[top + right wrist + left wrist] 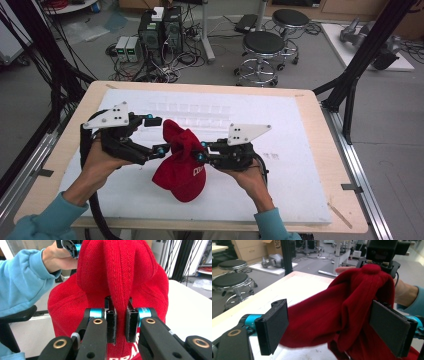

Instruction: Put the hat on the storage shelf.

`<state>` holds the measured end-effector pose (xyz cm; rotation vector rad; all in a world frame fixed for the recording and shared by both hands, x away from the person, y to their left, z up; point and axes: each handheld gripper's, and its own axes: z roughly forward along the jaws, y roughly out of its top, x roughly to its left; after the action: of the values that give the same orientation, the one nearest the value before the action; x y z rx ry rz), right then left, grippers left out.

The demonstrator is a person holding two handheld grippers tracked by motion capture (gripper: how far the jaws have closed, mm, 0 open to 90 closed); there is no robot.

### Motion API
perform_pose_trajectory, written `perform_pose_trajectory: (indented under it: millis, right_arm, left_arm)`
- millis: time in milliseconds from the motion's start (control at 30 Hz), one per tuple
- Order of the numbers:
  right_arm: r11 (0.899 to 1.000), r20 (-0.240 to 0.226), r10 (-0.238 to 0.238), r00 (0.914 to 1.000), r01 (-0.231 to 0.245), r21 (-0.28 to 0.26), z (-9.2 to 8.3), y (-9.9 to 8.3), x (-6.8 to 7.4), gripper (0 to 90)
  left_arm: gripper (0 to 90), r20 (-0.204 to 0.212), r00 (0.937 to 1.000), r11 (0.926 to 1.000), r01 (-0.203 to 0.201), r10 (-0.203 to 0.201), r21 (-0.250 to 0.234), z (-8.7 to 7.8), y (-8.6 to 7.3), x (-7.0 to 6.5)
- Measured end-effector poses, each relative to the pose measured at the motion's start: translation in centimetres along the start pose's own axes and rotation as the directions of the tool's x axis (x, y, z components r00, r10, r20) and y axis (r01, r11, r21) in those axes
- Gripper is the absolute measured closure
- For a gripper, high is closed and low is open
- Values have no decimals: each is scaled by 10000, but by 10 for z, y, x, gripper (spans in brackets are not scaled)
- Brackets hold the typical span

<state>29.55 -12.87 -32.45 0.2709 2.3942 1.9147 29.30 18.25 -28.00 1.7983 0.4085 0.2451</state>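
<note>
The red cap [180,162] is hanging above the white board [300,165] near the front middle of the table, pinched up between the two hands rather than lying flat. The right gripper [119,326] is clamping a raised fold of the crown between its pads, jaws nearly together with the cloth squeezed in the gap, so it is carrying the cap. The left gripper [337,327] is standing wide, its pads well apart on either side of the red cloth; the near pad [273,325] is sitting clear of the fabric, and I cannot tell whether the far pad is resting against it. From the left gripper the cap is lying straight ahead, bunched up and running away toward the right hand [250,177], with the brim end drooping down toward the person. The left gripper is the free one, so I would judge any fresh grip falls to it, and it needs only to shift along the crown.
</note>
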Motion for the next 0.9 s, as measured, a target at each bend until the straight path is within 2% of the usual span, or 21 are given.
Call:
perform_pose_trajectory:
  millis: [33,167,333,433,567,733,900]
  right_arm:
    - [10000,44,37,10000,-36,-62,-2,0,0,834]
    - [9996,317,39,9995,-30,-272,-7,1,-2,834]
    - [9986,655,149,9977,-114,-522,-12,1,-2,834]
    - [9976,932,204,9954,-141,-677,-14,3,-3,834]
    - [9958,1430,301,9893,-173,-901,-16,5,-3,833]
    - [9943,1941,315,9805,-110,-1057,-18,10,-3,833]
    - [9916,2389,322,9705,-10,-1296,-18,16,0,833]
  left_arm:
    - [163,62,9999,9999,133,-133,-50,-3,-1,0]
    - [166,135,9997,9998,213,-213,-2,-12,-5,-2]
    - [177,-35,9999,9999,168,-168,17,-22,-14,-6]
    - [178,-188,9993,9994,336,-336,-19,-27,-21,-10]
    - [191,-386,9989,9997,247,-249,-60,-29,-30,-19]
    - [199,-360,9977,9983,561,-567,-178,-28,-47,-32]
    - [194,-444,9956,9966,823,-824,-27,-21,-62,-44]
